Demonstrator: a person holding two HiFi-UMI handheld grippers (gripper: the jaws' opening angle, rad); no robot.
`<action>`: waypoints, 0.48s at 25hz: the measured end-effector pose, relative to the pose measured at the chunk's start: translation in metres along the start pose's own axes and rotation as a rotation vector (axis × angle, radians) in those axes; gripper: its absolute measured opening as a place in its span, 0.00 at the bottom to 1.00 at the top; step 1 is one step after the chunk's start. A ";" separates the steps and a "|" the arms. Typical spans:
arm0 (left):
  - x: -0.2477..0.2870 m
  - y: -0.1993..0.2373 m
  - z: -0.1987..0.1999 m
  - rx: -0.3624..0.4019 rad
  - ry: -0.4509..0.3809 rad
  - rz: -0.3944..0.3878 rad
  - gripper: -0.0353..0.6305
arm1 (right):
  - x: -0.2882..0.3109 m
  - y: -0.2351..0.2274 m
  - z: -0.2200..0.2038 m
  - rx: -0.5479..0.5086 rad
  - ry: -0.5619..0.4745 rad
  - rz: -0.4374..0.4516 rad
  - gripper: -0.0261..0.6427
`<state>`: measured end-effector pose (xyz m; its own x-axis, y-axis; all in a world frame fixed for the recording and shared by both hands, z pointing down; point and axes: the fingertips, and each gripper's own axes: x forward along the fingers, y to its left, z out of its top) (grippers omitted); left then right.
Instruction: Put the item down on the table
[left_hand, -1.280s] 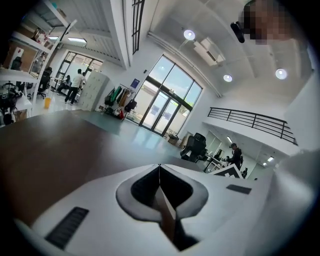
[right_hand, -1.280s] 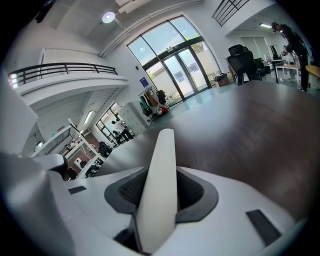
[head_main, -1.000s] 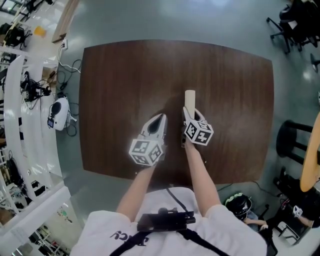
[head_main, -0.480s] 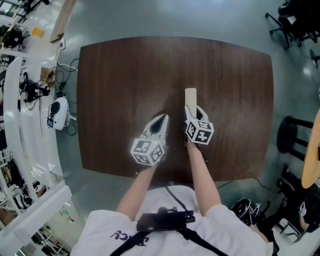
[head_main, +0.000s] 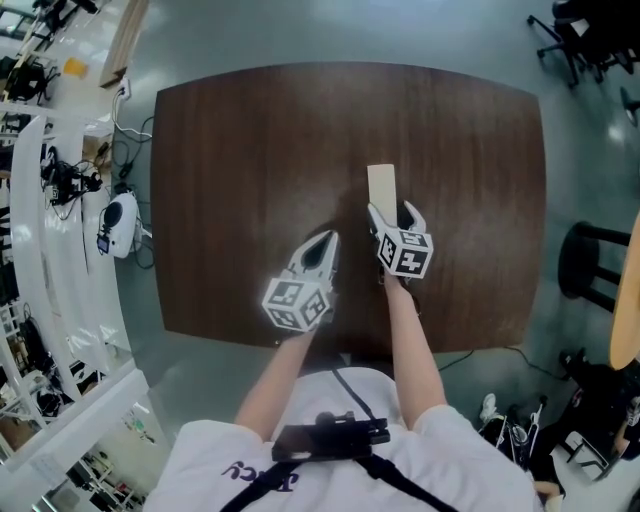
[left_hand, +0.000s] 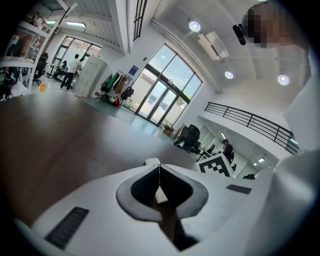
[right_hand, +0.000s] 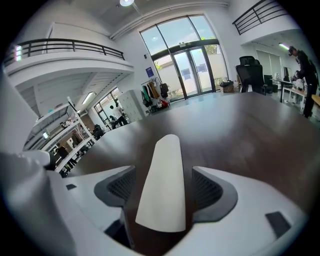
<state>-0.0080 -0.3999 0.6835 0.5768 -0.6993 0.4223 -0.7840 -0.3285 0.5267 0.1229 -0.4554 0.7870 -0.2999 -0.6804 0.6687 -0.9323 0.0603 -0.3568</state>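
A pale cream flat bar (head_main: 381, 187) lies on the dark brown table (head_main: 250, 150), pointing away from me. In the right gripper view the bar (right_hand: 163, 185) runs between the two pads with a gap on each side. My right gripper (head_main: 395, 216) sits at the bar's near end, its jaws opening and no longer pressing on it. My left gripper (head_main: 318, 246) rests to the left of it, jaws shut with nothing between them. In the left gripper view its tips (left_hand: 159, 167) meet.
White shelving and cables (head_main: 60, 180) stand off the table's left edge. Black chairs (head_main: 590, 40) and a stool (head_main: 590, 270) are on the grey floor to the right. The table's near edge (head_main: 350, 345) is close to my body.
The right gripper's jaws have spread apart and let go of the cream bar, which now lies on the table. The left gripper has hardly moved.
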 end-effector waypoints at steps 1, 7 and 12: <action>-0.001 -0.003 -0.002 0.002 -0.001 -0.002 0.07 | -0.003 0.000 0.002 -0.010 -0.008 0.006 0.54; -0.015 -0.031 0.010 0.046 -0.048 -0.008 0.07 | -0.057 0.038 0.031 -0.111 -0.136 0.180 0.53; -0.036 -0.059 0.051 0.174 -0.155 0.013 0.07 | -0.126 0.075 0.069 -0.226 -0.275 0.255 0.39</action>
<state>0.0057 -0.3872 0.5996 0.5350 -0.7888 0.3026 -0.8264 -0.4143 0.3814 0.1043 -0.4150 0.6308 -0.4896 -0.7904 0.3682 -0.8654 0.3889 -0.3160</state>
